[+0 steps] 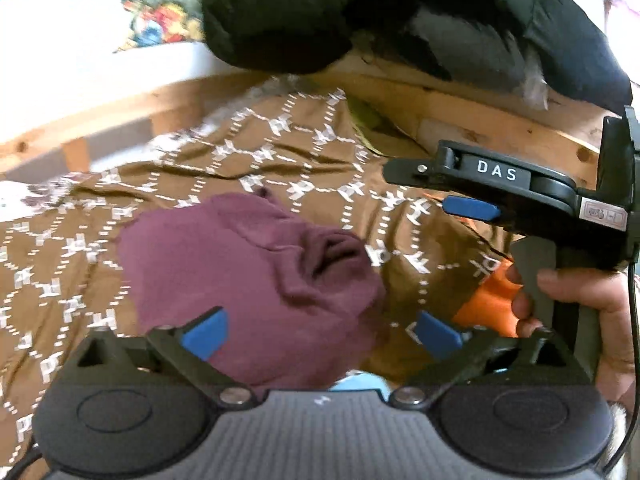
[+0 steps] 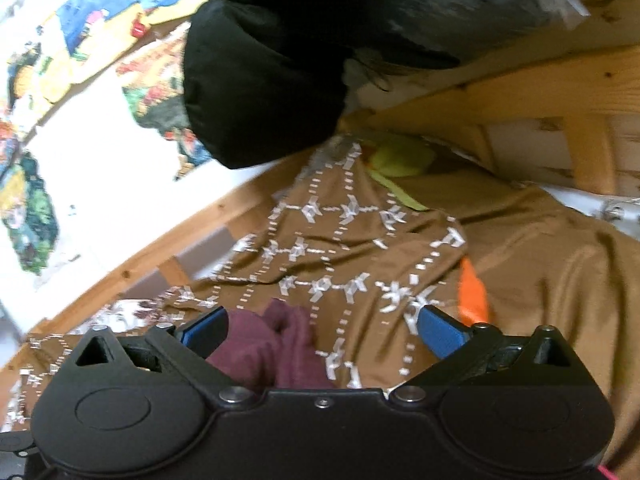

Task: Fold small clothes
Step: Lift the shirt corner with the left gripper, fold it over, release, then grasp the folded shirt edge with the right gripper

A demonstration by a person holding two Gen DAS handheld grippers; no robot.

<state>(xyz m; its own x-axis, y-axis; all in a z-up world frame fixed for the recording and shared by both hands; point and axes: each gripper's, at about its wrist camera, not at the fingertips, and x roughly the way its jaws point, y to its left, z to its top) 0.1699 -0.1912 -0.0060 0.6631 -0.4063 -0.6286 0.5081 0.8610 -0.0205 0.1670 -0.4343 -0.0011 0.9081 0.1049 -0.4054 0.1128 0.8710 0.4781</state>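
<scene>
A small maroon garment lies bunched on a brown patterned bedspread. My left gripper is open just above its near edge, holding nothing. The right gripper shows in the left wrist view, held by a hand at the right, above the bedspread. In the right wrist view my right gripper is open and empty, with the maroon garment below its left finger. An orange cloth lies to the right of the garment.
A black puffy jacket hangs over the wooden bed rail behind. A yellow-green item lies at the far edge of the bedspread. A colourful printed sheet covers the wall side. A pale blue item peeks under my left gripper.
</scene>
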